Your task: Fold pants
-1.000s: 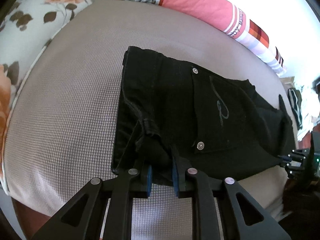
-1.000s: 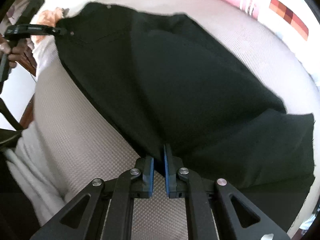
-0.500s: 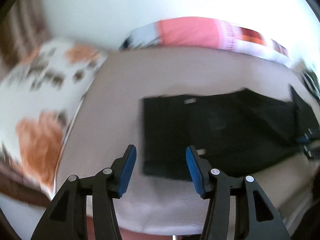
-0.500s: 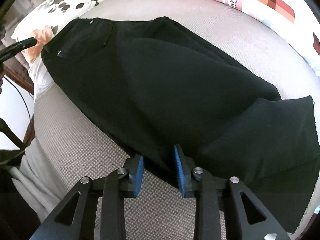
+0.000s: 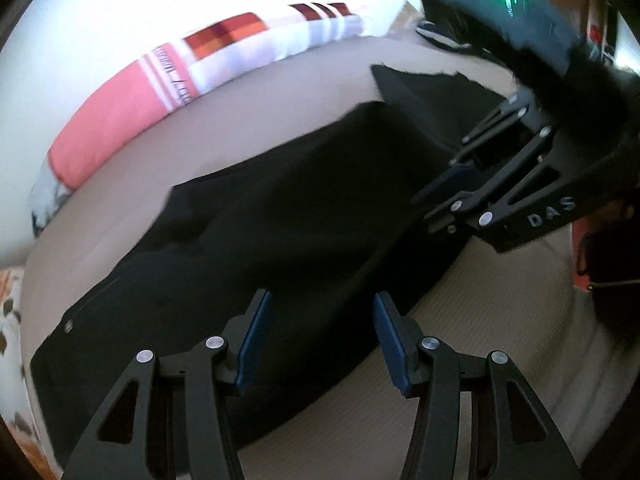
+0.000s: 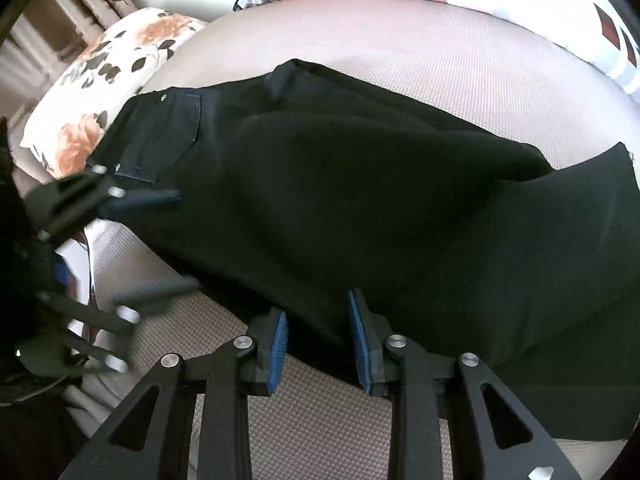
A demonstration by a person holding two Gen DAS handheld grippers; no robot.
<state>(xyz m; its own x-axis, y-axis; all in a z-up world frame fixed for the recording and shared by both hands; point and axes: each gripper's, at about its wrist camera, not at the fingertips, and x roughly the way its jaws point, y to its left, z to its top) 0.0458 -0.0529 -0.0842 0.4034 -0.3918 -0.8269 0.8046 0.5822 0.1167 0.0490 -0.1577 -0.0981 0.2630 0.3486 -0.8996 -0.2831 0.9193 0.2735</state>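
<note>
- Your black pants (image 6: 360, 184) lie folded lengthwise on the beige bed (image 6: 460, 52).
- Your left gripper (image 5: 318, 334) has its fingers released, hovering over the fabric.
- Your right gripper (image 6: 316, 344) is also released at the pants' near edge.

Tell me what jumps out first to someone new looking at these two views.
The black pants dominate, spread across the beige mattress, back pocket toward the floral pillow. Both blue-padded grippers sit open at the near edge, left gripper and right gripper, neither pinching cloth. A pink patterned pillow lines the far side.
</note>
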